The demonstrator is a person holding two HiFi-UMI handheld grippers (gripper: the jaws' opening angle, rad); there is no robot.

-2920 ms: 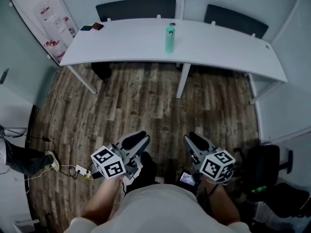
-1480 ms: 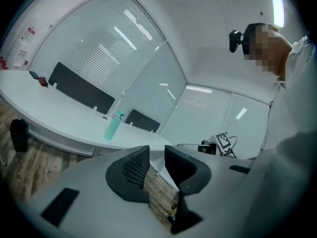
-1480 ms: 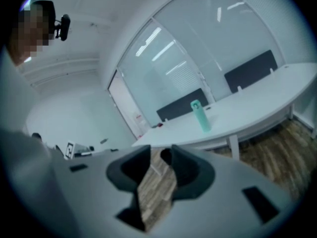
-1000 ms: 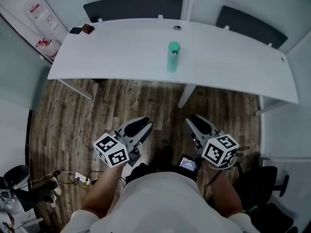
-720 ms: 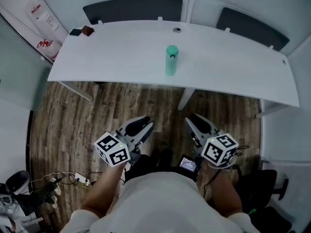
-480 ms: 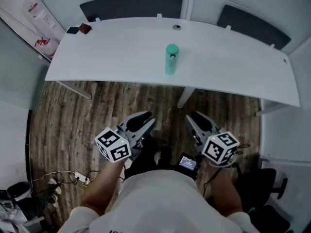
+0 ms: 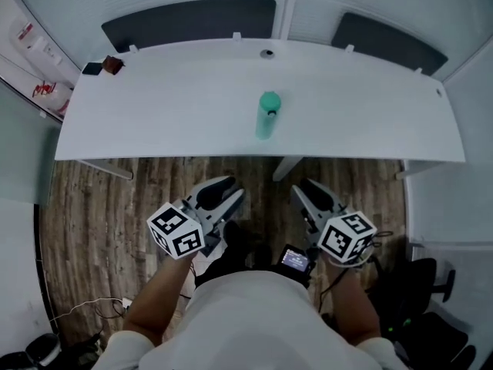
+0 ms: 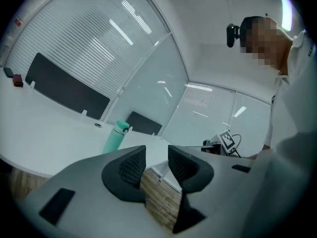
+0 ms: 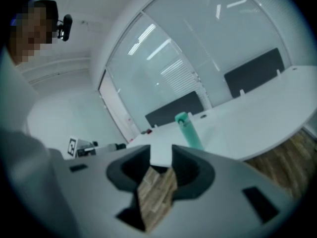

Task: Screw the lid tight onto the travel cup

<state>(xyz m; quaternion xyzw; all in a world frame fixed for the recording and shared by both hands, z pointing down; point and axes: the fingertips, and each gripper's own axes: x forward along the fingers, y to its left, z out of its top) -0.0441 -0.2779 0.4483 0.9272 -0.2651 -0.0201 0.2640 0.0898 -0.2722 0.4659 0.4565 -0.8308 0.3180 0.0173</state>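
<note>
Head view only: cup [image 7: 266,116] base, probably

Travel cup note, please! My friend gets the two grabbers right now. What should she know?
Left gripper: jaws apart, they have just been opening, nothing between them.
Right gripper: jaws apart, empty.
Both hang over the wood floor, short of the table.
Travel cup: green, upright near the middle of the table, with its lid on top. How tight the lid is cannot be told.
Done: nothing on the cup yet.
Left: reach the cup, hold its body with one gripper and turn the lid tight with the other.
</note>
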